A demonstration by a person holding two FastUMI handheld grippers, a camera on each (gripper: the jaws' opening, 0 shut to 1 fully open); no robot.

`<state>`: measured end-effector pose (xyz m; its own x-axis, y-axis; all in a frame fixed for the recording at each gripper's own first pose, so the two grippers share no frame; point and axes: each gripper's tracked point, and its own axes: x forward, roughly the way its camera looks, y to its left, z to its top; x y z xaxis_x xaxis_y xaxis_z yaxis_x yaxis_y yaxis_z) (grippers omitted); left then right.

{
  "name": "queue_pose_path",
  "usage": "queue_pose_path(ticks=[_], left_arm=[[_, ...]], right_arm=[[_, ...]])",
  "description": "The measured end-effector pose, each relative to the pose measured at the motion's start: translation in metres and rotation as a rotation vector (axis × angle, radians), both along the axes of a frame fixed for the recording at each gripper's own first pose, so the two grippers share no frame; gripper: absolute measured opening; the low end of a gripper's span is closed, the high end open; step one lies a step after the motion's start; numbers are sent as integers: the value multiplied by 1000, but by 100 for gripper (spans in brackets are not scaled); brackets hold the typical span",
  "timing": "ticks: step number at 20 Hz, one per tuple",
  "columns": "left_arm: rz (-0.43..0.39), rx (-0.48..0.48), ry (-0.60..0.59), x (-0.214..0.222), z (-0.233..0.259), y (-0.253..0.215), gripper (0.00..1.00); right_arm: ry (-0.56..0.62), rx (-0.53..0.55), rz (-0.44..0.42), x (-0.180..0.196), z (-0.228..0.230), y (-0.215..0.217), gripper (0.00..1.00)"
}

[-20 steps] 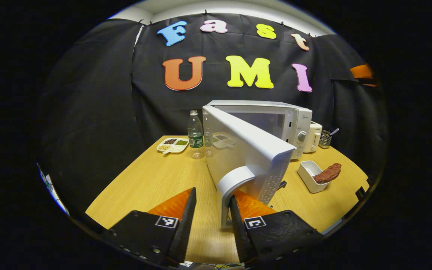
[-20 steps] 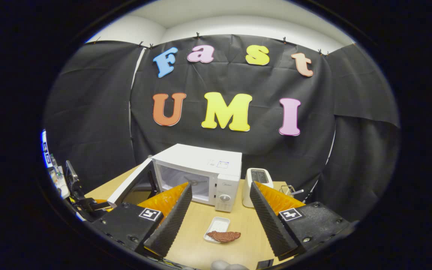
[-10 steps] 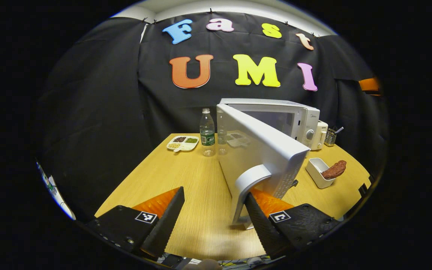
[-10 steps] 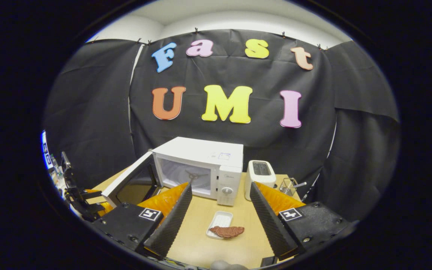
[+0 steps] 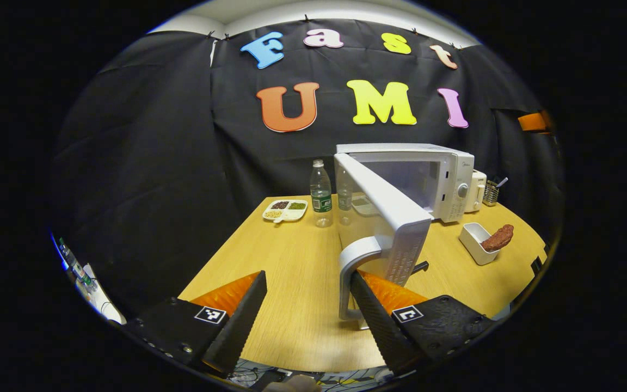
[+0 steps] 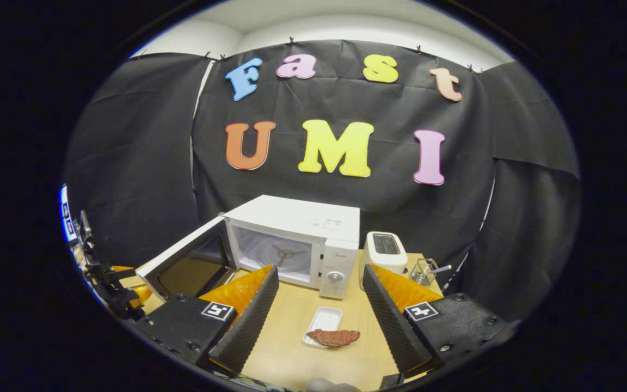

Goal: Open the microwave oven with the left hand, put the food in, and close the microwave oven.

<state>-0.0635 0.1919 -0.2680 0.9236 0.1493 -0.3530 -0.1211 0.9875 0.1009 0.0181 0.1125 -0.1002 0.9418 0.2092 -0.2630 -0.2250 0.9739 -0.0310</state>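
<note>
The white microwave (image 5: 444, 174) stands at the back of the table with its door (image 5: 384, 212) swung wide. My left gripper (image 5: 305, 321) is open; its right finger (image 5: 373, 310) sits inside the arch of the door handle (image 5: 352, 267), while the left finger stands apart over bare table. A brown piece of food (image 5: 498, 237) lies across the rim of a small white tray (image 5: 472, 244). In the right gripper view the microwave (image 6: 302, 223) shows its lit cavity. My right gripper (image 6: 319, 321) is open and empty, just short of the food (image 6: 335, 337) and the tray (image 6: 321, 324).
A water bottle (image 5: 321, 193) and a divided plate of beans (image 5: 285, 209) stand left of the door. A white toaster (image 6: 383, 250) and a wire holder (image 6: 425, 269) sit right of the microwave. The wooden table (image 5: 292, 261) has free room in front.
The microwave door has swung wider open as my left gripper drew back with a finger in the handle. The right gripper has barely moved.
</note>
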Motion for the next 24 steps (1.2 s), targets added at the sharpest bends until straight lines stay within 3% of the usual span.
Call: queue_pose_path(ticks=[6,9,10,11,12,13,14,15,20,21,22,23,24], left_arm=[[65,28,-26,-11,16,30,94],[63,48,-34,-22,24,24,90],[60,38,-28,-27,26,20,83],[62,35,-25,-31,29,16,87],[54,28,-36,-35,35,9,95],[47,15,-37,-38,42,0,95],[33,5,-41,-40,49,-12,89],[21,0,-50,-41,58,-23,95],[-76,-44,-108,-22,107,-93,95],[-93,-51,-117,-16,115,-105,95],[-104,-54,-130,-8,124,-117,95],[-118,-57,-135,-2,132,-128,95],[-127,-58,-144,5,138,-138,95]], right_arm=[[43,19,-27,8,-34,-14,99],[96,-2,-39,11,-75,-33,99],[125,1,-40,11,-93,-40,99],[158,9,-41,11,-111,-46,99],[193,18,-36,10,-132,-51,99],[236,29,-32,9,-153,-55,99],[274,49,-25,8,-173,-57,99],[316,72,-23,7,-193,-60,99],[446,237,-20,12,-257,-65,99],[460,263,-14,16,-264,-65,87],[469,283,-7,23,-271,-65,95],[482,308,6,30,-277,-64,95],[501,342,14,34,-283,-61,82]])
